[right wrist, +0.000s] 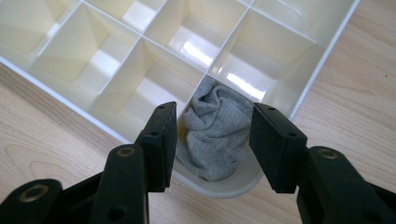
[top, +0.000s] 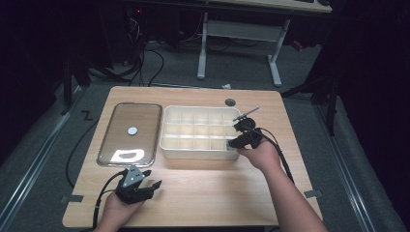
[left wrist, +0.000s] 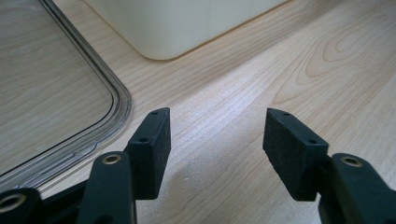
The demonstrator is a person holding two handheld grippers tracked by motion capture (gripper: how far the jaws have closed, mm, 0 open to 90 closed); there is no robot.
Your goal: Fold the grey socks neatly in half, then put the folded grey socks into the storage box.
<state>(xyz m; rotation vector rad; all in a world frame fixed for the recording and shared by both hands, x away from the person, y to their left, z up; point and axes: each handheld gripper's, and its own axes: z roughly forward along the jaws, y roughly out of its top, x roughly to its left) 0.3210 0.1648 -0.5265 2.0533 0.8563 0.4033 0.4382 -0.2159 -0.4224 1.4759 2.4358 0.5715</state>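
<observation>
A cream divided organiser box (top: 196,151) stands mid-table, its compartments seen close in the right gripper view (right wrist: 140,35). A crumpled grey sock (right wrist: 215,133) lies in the near right corner compartment. My right gripper (right wrist: 211,135) hovers open over that compartment, its jaws on either side of the sock and apart from it; in the high view the right gripper (top: 240,137) sits at the box's right end. My left gripper (top: 145,183) rests open near the front left of the table, and the left gripper (left wrist: 215,147) holds nothing over bare wood.
A clear flat lid (top: 129,133) with a round white sticker lies left of the box; its rim (left wrist: 119,105) shows by my left jaws. The box's rounded corner (left wrist: 163,46) is ahead of them. A dark grommet hole (top: 230,102) sits at the table's back.
</observation>
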